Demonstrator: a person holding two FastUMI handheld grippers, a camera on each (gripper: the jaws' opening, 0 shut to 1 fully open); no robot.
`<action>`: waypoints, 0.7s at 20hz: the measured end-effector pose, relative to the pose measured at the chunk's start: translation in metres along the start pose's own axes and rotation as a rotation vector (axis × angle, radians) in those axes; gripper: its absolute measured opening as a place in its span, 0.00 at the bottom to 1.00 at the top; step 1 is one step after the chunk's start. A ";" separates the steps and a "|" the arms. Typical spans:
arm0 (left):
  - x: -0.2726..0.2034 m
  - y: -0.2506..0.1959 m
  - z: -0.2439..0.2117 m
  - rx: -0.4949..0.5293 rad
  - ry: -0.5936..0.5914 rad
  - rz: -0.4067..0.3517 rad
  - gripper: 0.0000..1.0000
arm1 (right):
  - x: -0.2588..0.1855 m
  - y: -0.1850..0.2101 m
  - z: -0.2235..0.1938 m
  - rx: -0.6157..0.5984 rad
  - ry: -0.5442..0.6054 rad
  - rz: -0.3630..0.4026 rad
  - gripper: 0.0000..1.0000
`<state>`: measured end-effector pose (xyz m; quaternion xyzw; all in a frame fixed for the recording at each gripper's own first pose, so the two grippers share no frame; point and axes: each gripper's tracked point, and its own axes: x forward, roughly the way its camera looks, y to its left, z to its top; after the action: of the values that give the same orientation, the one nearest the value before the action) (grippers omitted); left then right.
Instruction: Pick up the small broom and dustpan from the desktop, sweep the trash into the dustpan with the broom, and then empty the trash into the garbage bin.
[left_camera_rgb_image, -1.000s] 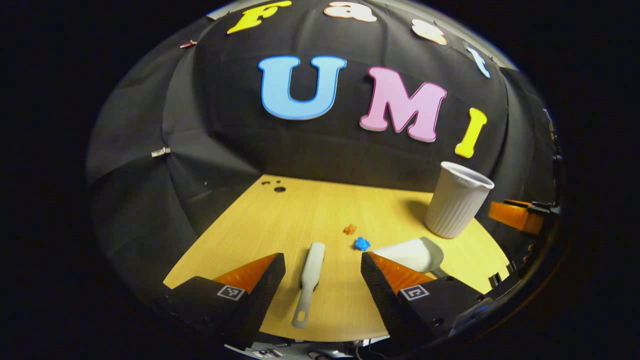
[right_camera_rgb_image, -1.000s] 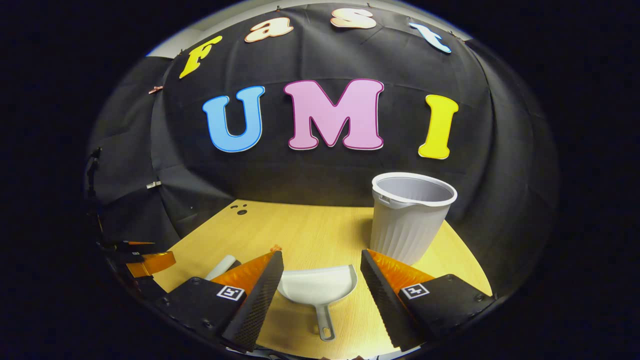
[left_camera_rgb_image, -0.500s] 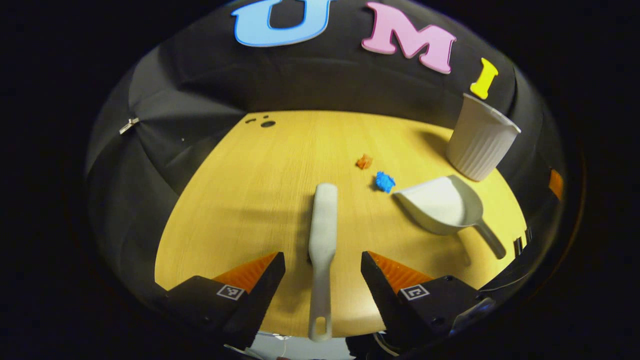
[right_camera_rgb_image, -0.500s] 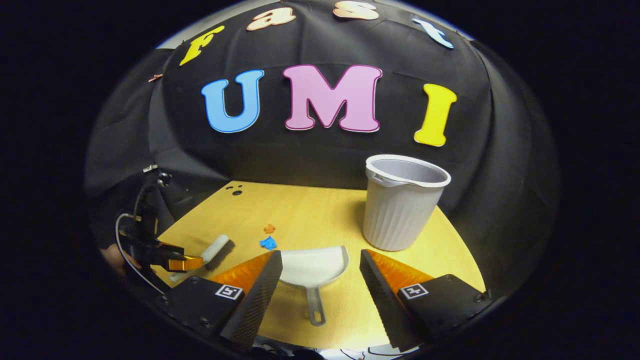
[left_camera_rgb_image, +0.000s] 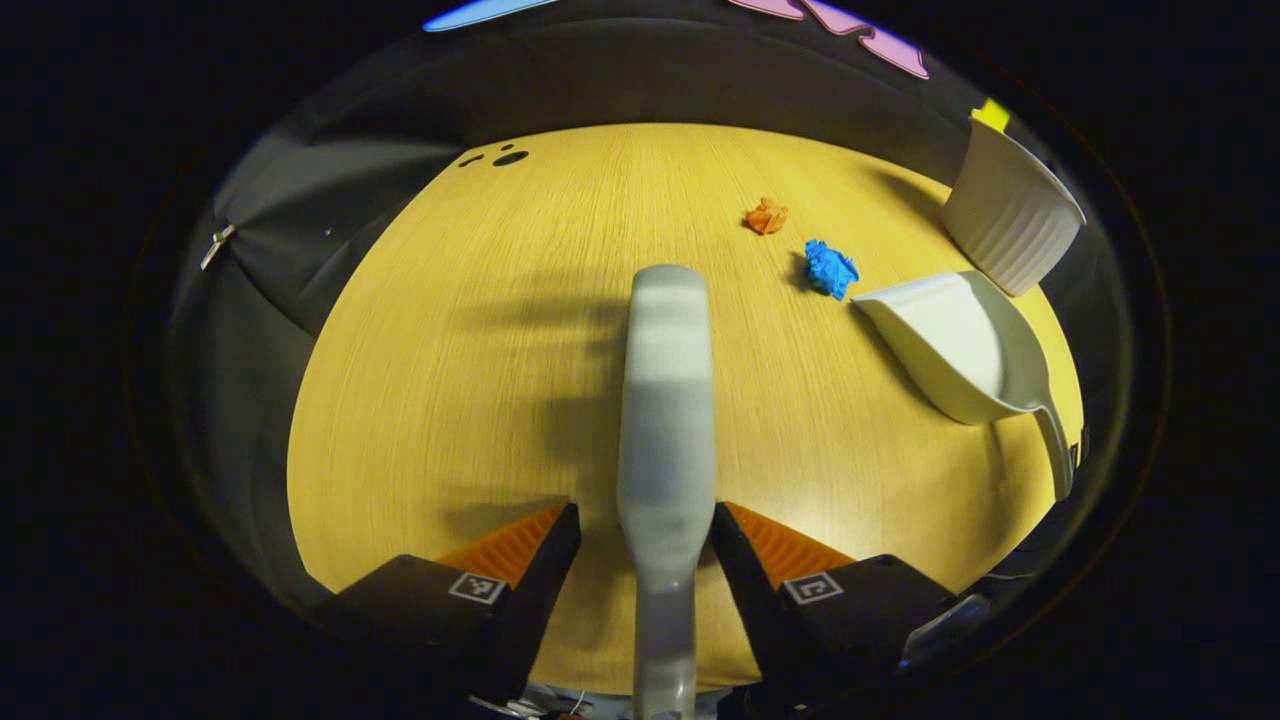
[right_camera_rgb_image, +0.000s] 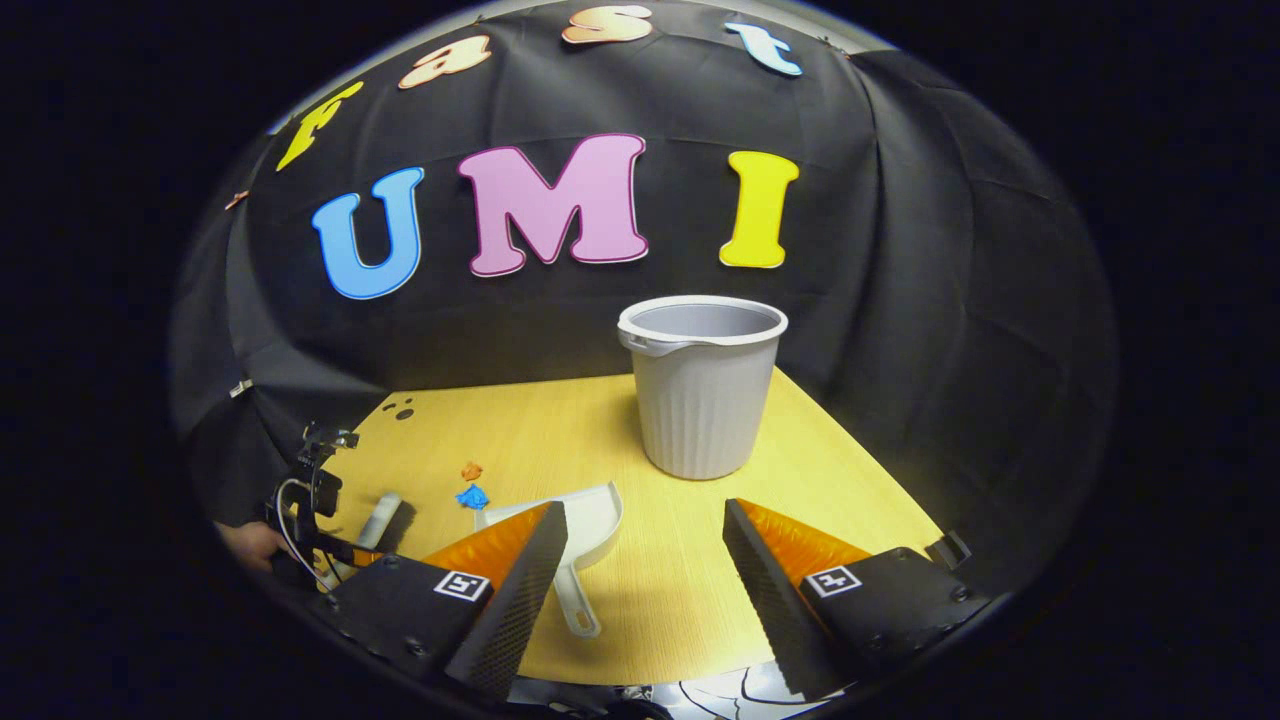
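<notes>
On the wooden surface (left_camera_rgb_image: 450, 380), the left claw (left_camera_rgb_image: 645, 545) is straddling the small broom (left_camera_rgb_image: 665, 400) with fingers spread and risking a slipping grip, while trash scraps (left_camera_rgb_image: 828, 268), dustpan (left_camera_rgb_image: 965, 345) and bin (right_camera_rgb_image: 702, 385) are waiting rightward, the right claw (right_camera_rgb_image: 645, 560) gaping open off the dustpan's handle.
</notes>
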<state>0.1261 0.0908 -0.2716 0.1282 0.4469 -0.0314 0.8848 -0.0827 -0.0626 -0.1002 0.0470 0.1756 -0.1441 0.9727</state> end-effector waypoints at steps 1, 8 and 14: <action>0.002 -0.003 0.002 0.006 -0.002 -0.002 0.81 | -0.002 -0.001 0.000 0.009 0.003 -0.003 0.99; 0.002 -0.007 0.002 -0.016 -0.095 -0.013 0.37 | 0.002 0.014 -0.024 0.018 0.091 0.027 0.99; -0.012 -0.003 -0.001 -0.044 -0.223 -0.088 0.28 | 0.011 0.056 -0.044 -0.022 0.244 0.116 0.99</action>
<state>0.1173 0.0879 -0.2628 0.0848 0.3514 -0.0744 0.9294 -0.0708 -0.0060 -0.1427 0.0638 0.2912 -0.0789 0.9513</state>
